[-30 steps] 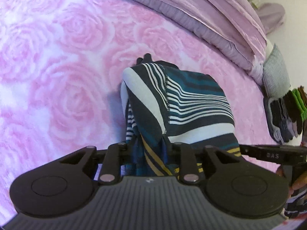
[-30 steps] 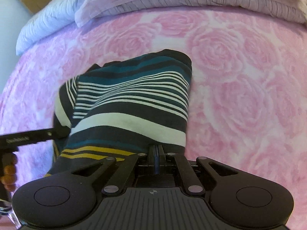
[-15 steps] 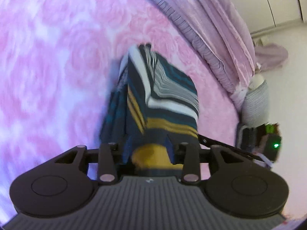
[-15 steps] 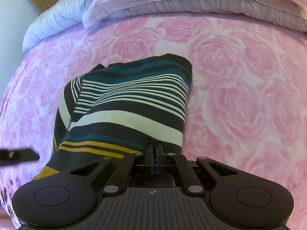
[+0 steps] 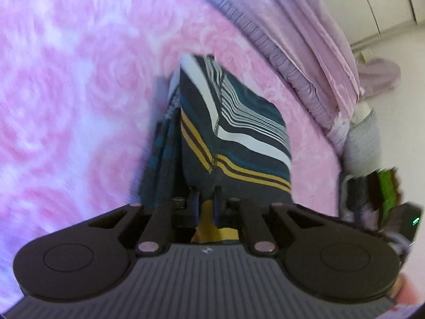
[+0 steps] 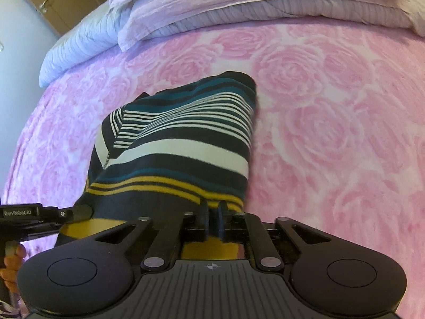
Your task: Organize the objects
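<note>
Your left gripper (image 5: 205, 202), at the garment's near left edge, has just been closing and now pinches the striped garment (image 6: 180, 143), while your right gripper (image 6: 212, 219) at the near right edge has just been parting its jaws slightly, fabric between them, though you can't tell whether the pads press. Held by both near corners, the garment drapes away across the pink rose blanket (image 6: 332, 133), likely for a fold. Pale folded bedding (image 6: 239, 8) lies beyond, well clear.
</note>
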Motion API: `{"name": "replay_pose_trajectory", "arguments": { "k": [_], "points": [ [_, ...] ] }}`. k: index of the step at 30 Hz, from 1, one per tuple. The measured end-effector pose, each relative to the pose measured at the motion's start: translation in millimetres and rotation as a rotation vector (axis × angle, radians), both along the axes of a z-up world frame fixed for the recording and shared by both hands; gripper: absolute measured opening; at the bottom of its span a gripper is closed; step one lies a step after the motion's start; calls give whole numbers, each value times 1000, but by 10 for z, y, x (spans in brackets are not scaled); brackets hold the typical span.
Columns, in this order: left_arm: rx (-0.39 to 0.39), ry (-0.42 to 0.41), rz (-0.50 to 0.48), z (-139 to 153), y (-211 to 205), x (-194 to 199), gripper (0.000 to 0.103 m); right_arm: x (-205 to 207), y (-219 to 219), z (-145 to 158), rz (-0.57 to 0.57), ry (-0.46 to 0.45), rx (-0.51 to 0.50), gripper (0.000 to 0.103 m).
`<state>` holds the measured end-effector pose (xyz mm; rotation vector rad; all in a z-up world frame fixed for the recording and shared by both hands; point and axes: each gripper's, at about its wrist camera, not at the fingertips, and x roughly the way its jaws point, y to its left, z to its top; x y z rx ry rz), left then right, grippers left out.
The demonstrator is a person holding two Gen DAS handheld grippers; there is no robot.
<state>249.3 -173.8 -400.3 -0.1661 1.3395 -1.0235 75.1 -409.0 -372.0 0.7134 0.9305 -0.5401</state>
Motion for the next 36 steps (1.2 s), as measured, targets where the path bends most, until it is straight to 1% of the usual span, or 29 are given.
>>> {"name": "replay_pose_trajectory", "arguments": {
  "k": [1, 2, 3, 4, 5, 7, 8, 10, 11, 13, 15, 16, 17, 18, 19, 21, 22, 24, 26, 27, 28, 29, 30, 31, 33, 34, 36],
  "points": [
    [4, -20, 3, -15, 52, -16, 8, -52, 20, -10, -11, -2, -1, 42],
    [24, -36, 12, -75, 94, -26, 9, -82, 26, -34, -21, -1, 0, 50],
    [35, -35, 16, -159, 120, -26, 10, -98, 24, -79, -29, -1, 13, 58],
    [34, -16, 24, -249, 140, -16, 11, -100, 18, -125, -30, -5, 30, 61],
    [28, -10, 37, -275, 148, -17, 12, -99, 9, -155, -34, -6, 31, 62],
    [20, -29, 32, -216, 122, -44, 18, -121, -13, -120, -39, -5, 8, 65],
    [25, -47, 19, -166, 113, -70, 22, -147, -19, -84, -39, -6, -2, 65],
    [44, -74, 5, -34, 149, -121, 27, -251, 3, -11, -27, -14, -9, 65],
    [42, -67, 3, 21, 204, -143, 27, -319, 40, 20, -16, -18, -6, 65],
    [30, -32, -2, 121, 349, -220, 30, -474, 145, 64, 7, -38, 13, 65],
    [31, -11, -14, 171, 456, -299, 30, -611, 270, 68, 16, -56, 42, 65],
    [32, -5, -25, 173, 483, -349, 29, -658, 334, 48, 16, -64, 57, 65],
    [39, -23, -32, 169, 489, -391, 21, -683, 385, 12, 16, -66, 68, 65],
    [52, -59, -33, 159, 492, -421, 13, -679, 427, -52, 21, -52, 82, 65],
    [60, -79, -32, 142, 497, -422, 10, -646, 449, -99, 28, -41, 90, 61],
    [71, -115, -3, 75, 528, -390, 8, -572, 505, -175, 50, -46, 76, 53],
    [96, -137, -5, 6, 522, -381, 8, -505, 532, -231, 69, -26, 63, 52],
    [132, -156, -30, -159, 499, -407, 9, -374, 559, -360, 97, 37, 50, 52],
    [140, -163, -26, -174, 479, -430, 11, -362, 539, -381, 89, 48, 65, 52],
    [155, -174, -18, -129, 470, -446, 14, -368, 525, -346, 86, 50, 72, 53],
    [188, -187, -6, -78, 461, -470, 26, -387, 512, -307, 89, 53, 80, 53],
    [236, -201, 6, -12, 449, -499, 32, -400, 509, -251, 90, 64, 84, 53],
    [271, -223, 6, 98, 438, -547, 32, -421, 511, -173, 89, 72, 79, 53],
    [284, -241, -11, 205, 424, -595, 30, -448, 523, -81, 92, 75, 64, 53],
    [326, -301, -51, 404, 391, -708, 29, -470, 572, 108, 105, 71, 6, 53],
    [319, -322, -72, 508, 369, -762, 29, -463, 600, 203, 111, 49, -32, 53],
    [289, -333, -88, 634, 286, -806, 28, -407, 636, 347, 122, -6, -112, 53]
  ]
}}
